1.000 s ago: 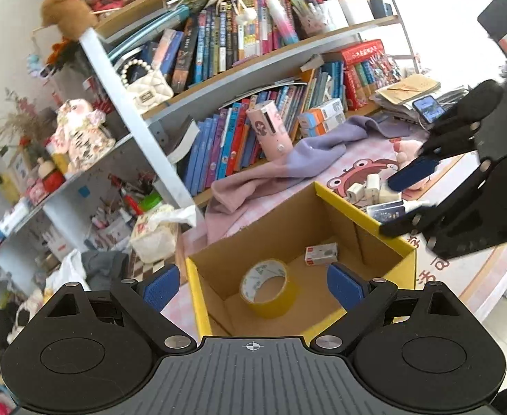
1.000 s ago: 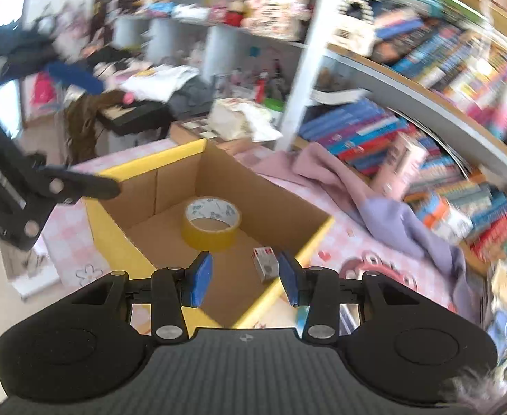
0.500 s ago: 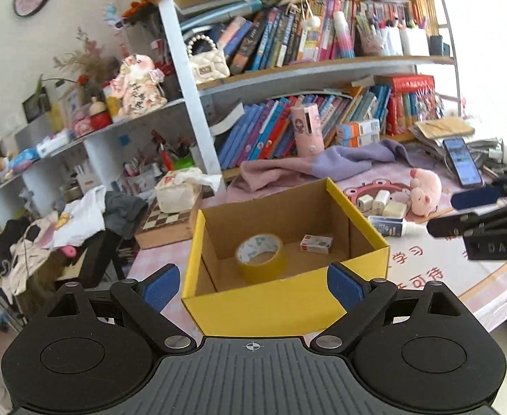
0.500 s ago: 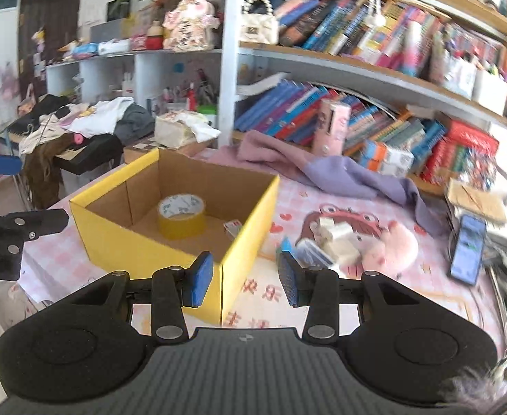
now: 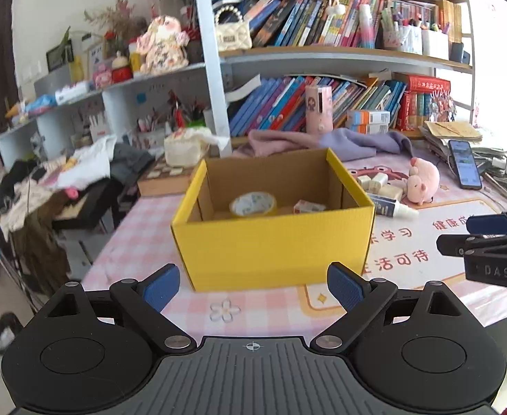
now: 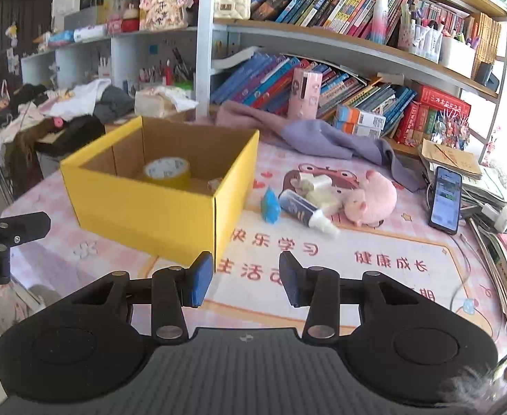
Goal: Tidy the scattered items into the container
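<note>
Both grippers, the left gripper (image 5: pixel 252 287) spread empty and the right gripper (image 6: pixel 246 278) narrowly parted and empty, are being drawn back from above the yellow box (image 5: pixel 274 242), so the spray bottle (image 6: pixel 305 212) and pink plush pig (image 6: pixel 371 199) are being brought within reach.

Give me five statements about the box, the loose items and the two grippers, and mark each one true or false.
1. A roll of tape lies inside the yellow box. True.
2. The pink plush pig sits inside the box. False: it lies on the mat to the right of the box.
3. The right gripper holds the glue bottle. False: nothing is between its pads, and the bottle lies on the mat.
4. The left gripper is open and empty. True.
5. A phone lies on the table right of the pig. True.
</note>
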### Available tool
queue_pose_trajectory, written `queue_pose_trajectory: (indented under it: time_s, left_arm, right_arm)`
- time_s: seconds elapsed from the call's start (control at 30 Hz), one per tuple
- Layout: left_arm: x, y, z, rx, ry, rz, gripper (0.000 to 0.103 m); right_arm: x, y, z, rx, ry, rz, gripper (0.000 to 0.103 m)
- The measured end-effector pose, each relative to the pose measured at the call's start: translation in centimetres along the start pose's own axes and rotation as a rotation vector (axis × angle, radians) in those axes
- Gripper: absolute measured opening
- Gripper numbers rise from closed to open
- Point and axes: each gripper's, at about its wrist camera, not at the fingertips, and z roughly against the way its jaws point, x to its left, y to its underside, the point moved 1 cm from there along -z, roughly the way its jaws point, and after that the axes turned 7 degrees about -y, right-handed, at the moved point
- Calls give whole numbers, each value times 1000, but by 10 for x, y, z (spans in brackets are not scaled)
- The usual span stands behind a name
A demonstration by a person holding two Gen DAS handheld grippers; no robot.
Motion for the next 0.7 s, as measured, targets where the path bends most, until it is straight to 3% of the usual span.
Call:
queue_pose_trajectory:
  time_s: [0.3, 0.7]
  left_arm:
    - [-4, 20, -5, 68, 33, 25, 94]
    - [-22, 23, -10, 95, 102, 4, 94]
  right_arm:
    - [7, 16, 2, 47, 13, 18, 45]
    - [-4, 29, 8, 81, 53, -15, 46]
